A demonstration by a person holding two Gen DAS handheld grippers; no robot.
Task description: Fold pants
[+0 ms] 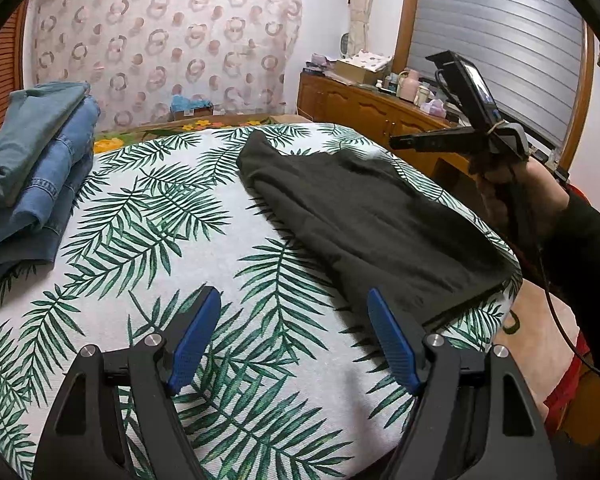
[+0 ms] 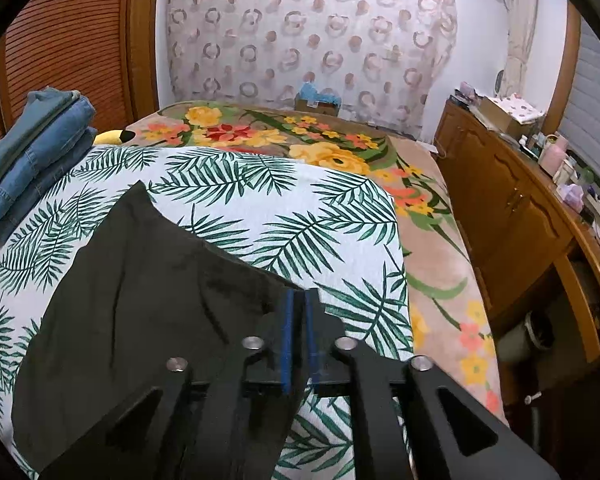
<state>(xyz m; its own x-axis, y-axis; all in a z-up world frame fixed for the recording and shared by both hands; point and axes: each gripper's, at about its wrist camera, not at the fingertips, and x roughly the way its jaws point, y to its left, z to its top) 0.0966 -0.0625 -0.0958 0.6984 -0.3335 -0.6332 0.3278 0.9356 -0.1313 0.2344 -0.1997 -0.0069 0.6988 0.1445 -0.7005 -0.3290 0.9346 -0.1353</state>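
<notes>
Across the middle of both views: bed [image 1: 180, 240] with a palm-leaf sheet, floral blanket [image 2: 340, 148] beyond it at upper centre of the right wrist view.

Dark pants [image 1: 360, 216] lie on the sheet, right of centre in the left wrist view, lower left in the right wrist view. They look already doubled lengthwise, one end running to the bed's near right edge.

Folded jeans stack [image 1: 32, 168] sits at the left edge of both frames, well apart from the dark pants. Judging by that: earlier pairs done, this one mid-fold.

Right gripper [image 2: 298, 320]: fingers closed to a thin slit, pinching a corner of the dark fabric, which appears raised a little off the sheet. Left gripper [image 1: 294, 340]: fingers spread wide, nothing between them, hovering above bare sheet near the pants' near edge.

Step in hand, my read: a crosswise fold, right side has its corner, left side not yet gripping. Next move calls for the left fingers to take the matching corner, then both carry the edge over evenly so the layers don't skew or bunch.

Writing/brands: none readable. Clutter on the wooden dresser [image 2: 512, 200] at right is too small to make out.
</notes>
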